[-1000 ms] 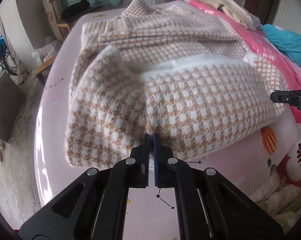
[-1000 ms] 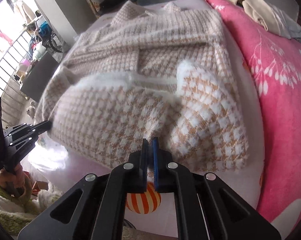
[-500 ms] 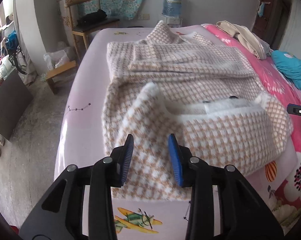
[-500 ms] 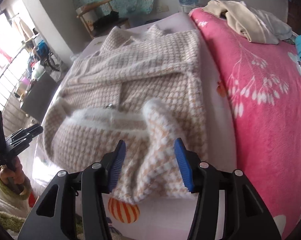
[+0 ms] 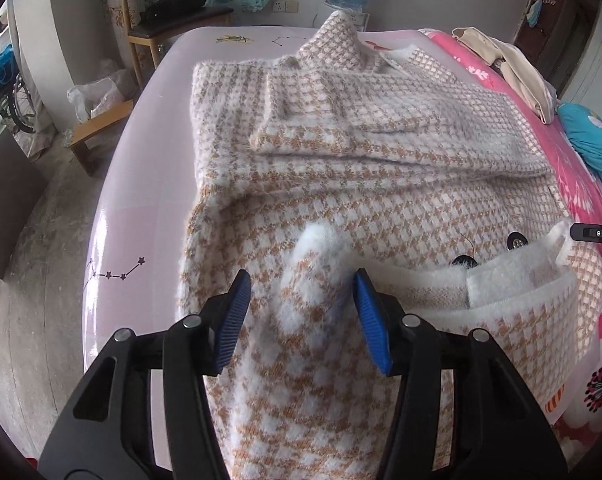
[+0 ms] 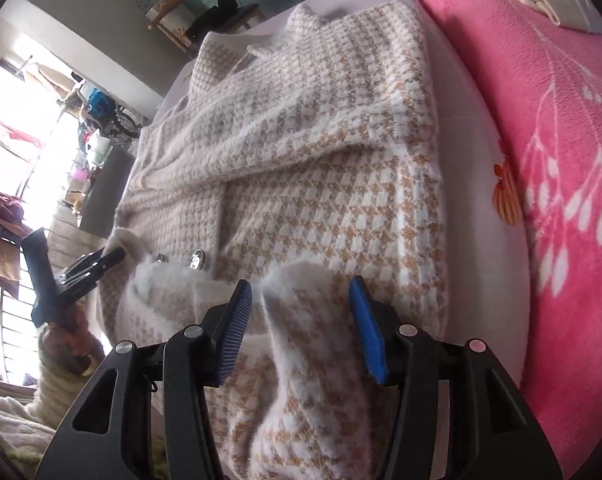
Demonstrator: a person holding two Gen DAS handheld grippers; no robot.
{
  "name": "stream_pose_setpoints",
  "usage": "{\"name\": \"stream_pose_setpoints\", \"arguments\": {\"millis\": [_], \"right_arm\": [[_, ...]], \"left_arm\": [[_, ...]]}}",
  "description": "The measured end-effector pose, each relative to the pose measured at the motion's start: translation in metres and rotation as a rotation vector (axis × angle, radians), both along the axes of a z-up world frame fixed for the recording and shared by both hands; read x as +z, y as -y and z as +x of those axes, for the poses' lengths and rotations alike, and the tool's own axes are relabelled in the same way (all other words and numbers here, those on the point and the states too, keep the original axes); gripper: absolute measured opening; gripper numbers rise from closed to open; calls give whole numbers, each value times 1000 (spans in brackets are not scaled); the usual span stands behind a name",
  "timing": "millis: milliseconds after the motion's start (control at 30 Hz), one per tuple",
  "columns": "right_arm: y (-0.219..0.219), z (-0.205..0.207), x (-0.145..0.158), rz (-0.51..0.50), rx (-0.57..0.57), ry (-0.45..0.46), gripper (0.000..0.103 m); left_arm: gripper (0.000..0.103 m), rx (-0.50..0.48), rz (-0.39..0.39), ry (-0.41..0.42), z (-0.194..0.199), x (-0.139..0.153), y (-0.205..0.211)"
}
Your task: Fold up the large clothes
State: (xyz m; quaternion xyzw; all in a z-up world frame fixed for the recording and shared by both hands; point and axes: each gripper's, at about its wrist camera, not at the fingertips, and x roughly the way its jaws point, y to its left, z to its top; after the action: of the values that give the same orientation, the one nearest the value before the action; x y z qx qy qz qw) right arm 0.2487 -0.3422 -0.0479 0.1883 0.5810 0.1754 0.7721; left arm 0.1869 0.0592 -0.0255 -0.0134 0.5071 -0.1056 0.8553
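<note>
The houndstooth coat [image 5: 381, 184] lies spread on the lilac sheet [image 5: 149, 184] of the bed, its hem turned up toward the collar so the white lining shows. A second ago both grippers were clamped on that hem; now the left gripper [image 5: 299, 312] has just been opening — its blue pads [image 5: 233, 320] stand apart with a raised corner of the hem loose between them, not pressed. The right gripper [image 6: 299, 314] has parted the same way, a fuzzy fold standing free between its pads [image 6: 367, 328]. Two metal buttons [image 6: 197, 258] now show just beyond the folded edge, beside the pink blanket [image 6: 561, 160].
</note>
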Motion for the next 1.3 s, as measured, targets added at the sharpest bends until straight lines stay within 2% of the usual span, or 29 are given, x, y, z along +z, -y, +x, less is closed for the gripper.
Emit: {"name": "stream_pose_setpoints", "arguments": {"millis": [67,133,200,267,300,333,400,567,733,833,1000,1067,1233,1267,1300], "right_arm": [[-5,9,-7,13,17,-53,50],[-15,14,-15,-57,31,-94,50],[-27,15,-13,-124,62,-84,47],[-41,14,-11,-229,94,-71,33],[-46,12,-11,-266,109,-67,17],[-51,10,-12,-286,124,-71,11],[-62,5,-9,-355,155,-38,8],[-78,7,25,-498,144,118,8],[-82,33,56,-529,112,235,7],[-81,53,51,-558,106,265,7],[-67,68,11,-548,89,195,8],[-62,68,2,-523,68,180,8],[-49,65,4,-430,4,174,9],[-45,63,9,-399,-4,177,11],[-42,60,16,-376,-7,185,19]], "left_arm": [[50,2,-5,-12,4,-3,0],[45,16,-4,-27,9,-7,1],[41,28,-14,-38,13,-12,0],[37,35,-8,-31,14,-14,0],[29,31,-3,-23,14,-14,1],[22,25,3,-19,14,-14,2],[10,10,8,-4,13,-13,6],[8,46,53,120,7,14,3],[8,106,39,195,18,36,-9],[8,127,59,205,28,29,-9],[8,138,81,130,42,-5,-9],[8,139,78,134,39,-9,-9],[15,142,45,132,35,-3,-16],[16,143,31,132,32,1,-18],[21,146,20,145,28,8,-21]]}}
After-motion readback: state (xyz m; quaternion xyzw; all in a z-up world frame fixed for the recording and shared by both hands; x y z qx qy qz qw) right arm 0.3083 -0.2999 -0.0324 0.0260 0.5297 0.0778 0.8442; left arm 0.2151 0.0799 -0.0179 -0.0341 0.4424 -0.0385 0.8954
